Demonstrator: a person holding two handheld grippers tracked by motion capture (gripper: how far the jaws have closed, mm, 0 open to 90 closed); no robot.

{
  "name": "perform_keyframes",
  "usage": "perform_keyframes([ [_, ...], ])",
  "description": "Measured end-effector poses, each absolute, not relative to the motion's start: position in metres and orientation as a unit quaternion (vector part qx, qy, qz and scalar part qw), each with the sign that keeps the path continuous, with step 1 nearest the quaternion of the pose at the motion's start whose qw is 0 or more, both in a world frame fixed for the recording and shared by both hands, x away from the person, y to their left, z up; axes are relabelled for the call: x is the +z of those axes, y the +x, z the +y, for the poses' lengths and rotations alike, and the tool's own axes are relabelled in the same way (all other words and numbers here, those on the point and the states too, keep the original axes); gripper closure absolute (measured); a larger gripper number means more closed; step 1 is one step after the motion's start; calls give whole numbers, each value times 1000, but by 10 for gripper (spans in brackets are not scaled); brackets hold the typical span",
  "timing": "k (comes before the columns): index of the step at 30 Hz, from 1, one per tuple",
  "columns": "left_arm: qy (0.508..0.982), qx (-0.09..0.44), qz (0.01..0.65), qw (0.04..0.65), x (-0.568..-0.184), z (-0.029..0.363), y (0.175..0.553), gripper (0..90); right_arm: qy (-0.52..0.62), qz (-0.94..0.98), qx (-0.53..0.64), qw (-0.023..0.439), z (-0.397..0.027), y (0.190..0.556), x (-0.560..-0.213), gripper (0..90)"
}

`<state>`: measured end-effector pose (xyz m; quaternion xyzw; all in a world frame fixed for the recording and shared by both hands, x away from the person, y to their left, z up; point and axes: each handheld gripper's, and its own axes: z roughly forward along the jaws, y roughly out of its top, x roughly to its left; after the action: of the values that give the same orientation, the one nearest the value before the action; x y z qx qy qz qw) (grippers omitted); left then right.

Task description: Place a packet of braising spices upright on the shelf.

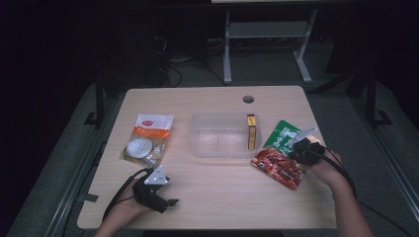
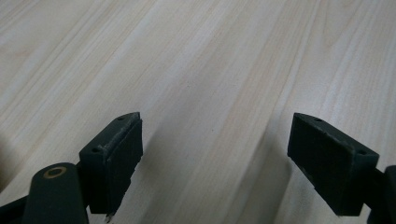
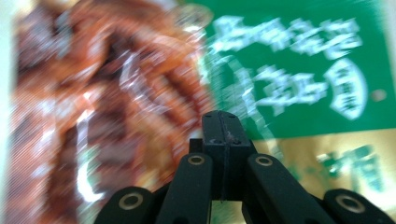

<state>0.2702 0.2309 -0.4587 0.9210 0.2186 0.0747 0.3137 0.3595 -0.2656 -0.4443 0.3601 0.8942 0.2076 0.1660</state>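
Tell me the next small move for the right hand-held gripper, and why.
Probably open the jaws. The right hand-held gripper sits over the green and red snack packet with its jaws shut together and nothing between them, so it cannot grip the packet. The clear tub stands just to the left.

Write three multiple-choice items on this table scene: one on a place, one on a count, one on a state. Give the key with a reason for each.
1. Where does the yellow box stand?
A. inside the clear container
B. on the white-and-orange packet
C. on the floor

2. How many flat food packets lie on the table?
A. one
B. two
C. four

3. How are the left gripper's jaws?
A. shut on the box
B. apart, with nothing between them
C. shut on a packet

Key:
1 A, the box stands against the container's right wall.
2 B, the white-and-orange one and the red-and-green packet under the right gripper.
3 B, bare tabletop shows between them.
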Motion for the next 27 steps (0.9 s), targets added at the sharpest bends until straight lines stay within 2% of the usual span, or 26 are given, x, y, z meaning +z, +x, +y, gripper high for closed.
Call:
perform_keyframes([
  [7,920,73,222,314,-460,231,271,177,421,849,227,226,-285,396,-442,900],
  [11,921,73,218,314,-461,230,273,177,463,818,244,240,-299,414,-444,900],
  [17,919,69,220,319,-463,230,277,177,489,801,249,240,-312,429,-457,900],
  [27,915,64,222,331,-460,227,276,177,485,808,240,232,-304,442,-466,900],
])
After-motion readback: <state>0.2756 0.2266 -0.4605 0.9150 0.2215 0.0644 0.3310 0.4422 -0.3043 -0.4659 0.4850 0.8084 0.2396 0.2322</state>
